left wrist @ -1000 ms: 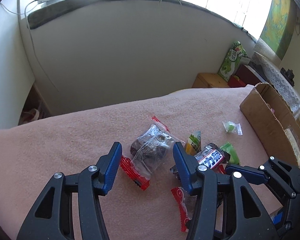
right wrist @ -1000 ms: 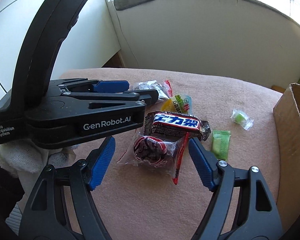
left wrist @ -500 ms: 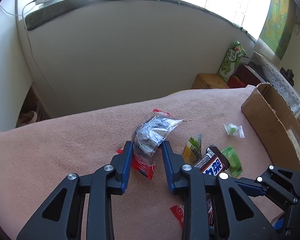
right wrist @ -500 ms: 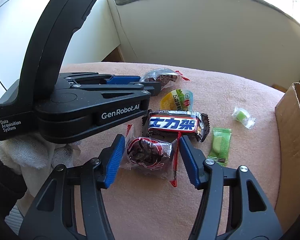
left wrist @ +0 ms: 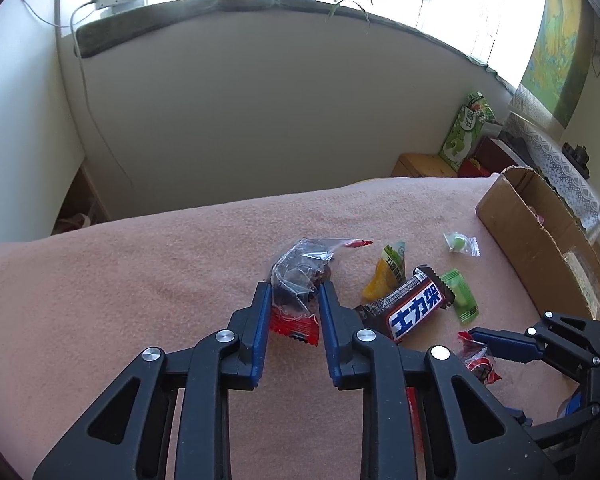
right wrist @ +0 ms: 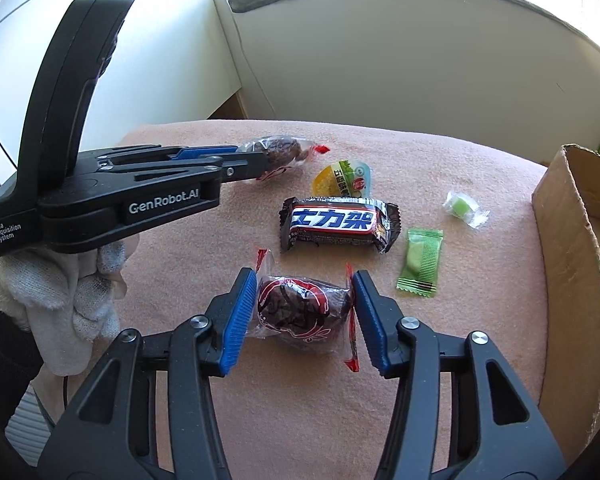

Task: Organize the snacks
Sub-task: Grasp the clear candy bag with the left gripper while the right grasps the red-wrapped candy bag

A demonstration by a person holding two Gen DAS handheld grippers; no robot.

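My left gripper (left wrist: 294, 294) is shut on a clear packet of dark dried fruit (left wrist: 298, 276) with red ends; the packet also shows in the right wrist view (right wrist: 276, 150). My right gripper (right wrist: 305, 302) is shut on a second dark fruit packet (right wrist: 300, 310) with red ends, lying on the pink blanket (right wrist: 380, 420). Between them lie a chocolate bar (right wrist: 338, 224), a yellow jelly cup (right wrist: 342, 178), a green flat sweet (right wrist: 420, 262) and a small green wrapped candy (right wrist: 462, 206).
An open cardboard box (right wrist: 568, 264) stands at the right edge of the blanket and holds some packets. A low wall with a windowsill (left wrist: 260, 80) runs behind. A wooden stool (left wrist: 424, 166) and a green bag (left wrist: 466, 130) stand beyond the far edge.
Both grippers have closed from open onto their fruit packets. The left packet now stands squeezed upright between the fingers, and the right fingers press the second packet's ends.
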